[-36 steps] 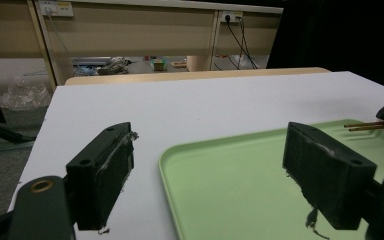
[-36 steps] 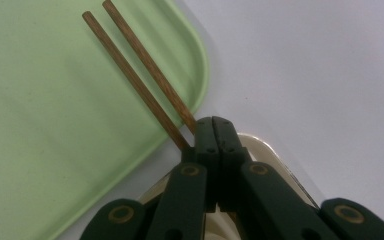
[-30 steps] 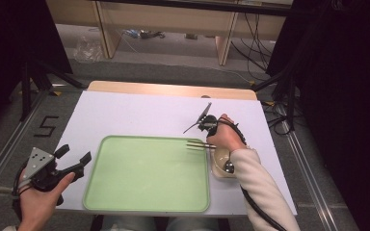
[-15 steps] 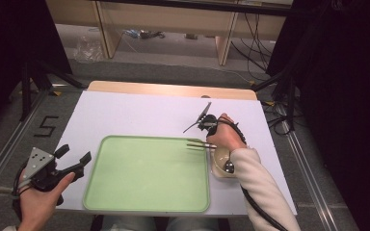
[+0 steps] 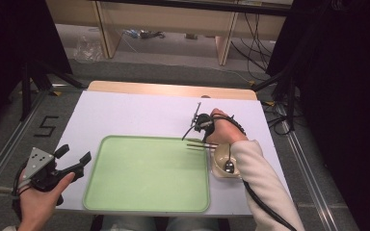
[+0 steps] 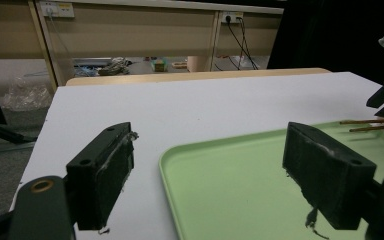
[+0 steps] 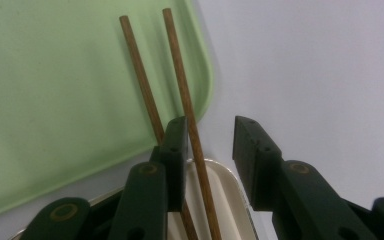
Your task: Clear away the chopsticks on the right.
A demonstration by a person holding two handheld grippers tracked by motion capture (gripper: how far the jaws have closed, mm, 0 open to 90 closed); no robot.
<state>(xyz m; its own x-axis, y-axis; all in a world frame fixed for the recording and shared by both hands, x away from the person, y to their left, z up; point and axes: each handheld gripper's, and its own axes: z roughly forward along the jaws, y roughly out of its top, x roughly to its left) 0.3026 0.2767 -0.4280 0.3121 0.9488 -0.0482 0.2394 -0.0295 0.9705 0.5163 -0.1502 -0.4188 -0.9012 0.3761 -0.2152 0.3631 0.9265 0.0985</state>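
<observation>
Your right tool [image 7: 207,150] just opened its jaws w/ chopsticks [image 7: 180,100] loose between them, tips over the green tray [image 5: 147,175], rear ends on the beige dish [image 5: 220,163] at the counter's [image 5: 125,113] right; drop looks done, left tool [image 6: 207,170] idle, wide open.

A table [image 5: 139,113] with a white top carries the things; a strip of pale wood shows along its far edge. A light green tray [image 5: 147,175] with rounded corners lies flat on the near half, a little left of the middle, its near edge close to the table's near edge. Just right of the tray sits a small cream dish [image 5: 219,166]. Two brown chopsticks [image 5: 200,143] rest across the dish's rim, their tips reaching left over the tray's far right corner.
</observation>
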